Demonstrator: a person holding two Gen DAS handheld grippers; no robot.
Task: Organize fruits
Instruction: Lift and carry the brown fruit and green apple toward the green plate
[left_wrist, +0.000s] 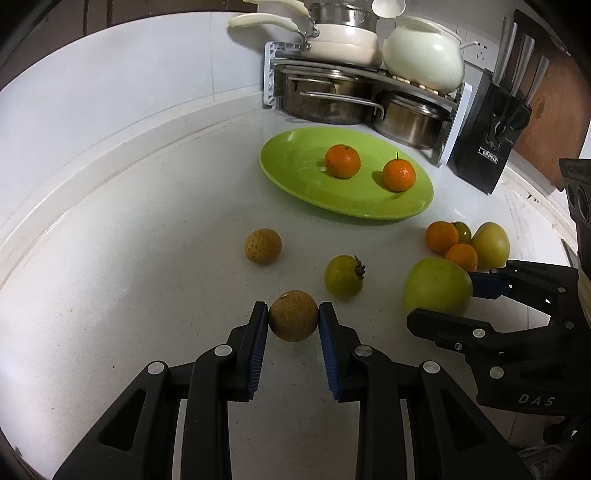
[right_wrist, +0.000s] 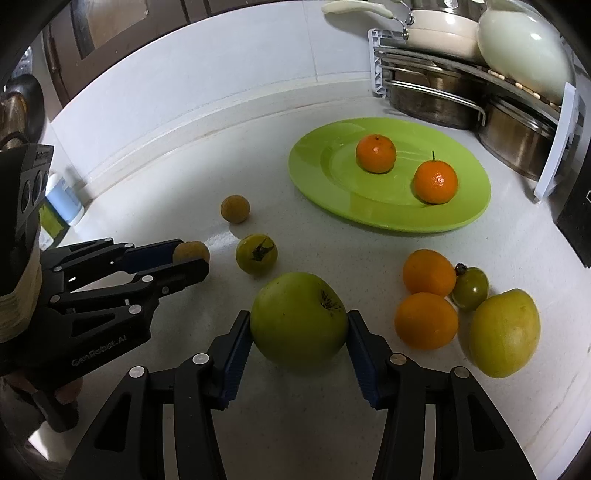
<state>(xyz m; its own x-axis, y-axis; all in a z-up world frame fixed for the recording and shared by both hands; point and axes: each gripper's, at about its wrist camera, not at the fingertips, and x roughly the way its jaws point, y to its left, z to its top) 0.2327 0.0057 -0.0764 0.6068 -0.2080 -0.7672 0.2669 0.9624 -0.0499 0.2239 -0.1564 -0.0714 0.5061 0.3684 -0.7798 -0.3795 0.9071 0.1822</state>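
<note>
Blue-padded jaws of the left gripper (left_wrist: 293, 315) clamp a longan (left_wrist: 293, 315); right gripper (right_wrist: 299, 321) clamps an apple (right_wrist: 298, 317). Lift straight, release over the plate (right_wrist: 314, 192).

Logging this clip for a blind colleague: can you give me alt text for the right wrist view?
The right gripper has its jaws closed on a large green apple on a white counter. Beyond it, a green plate holds two oranges. To the left, the left gripper clasps a small brown fruit.
</note>
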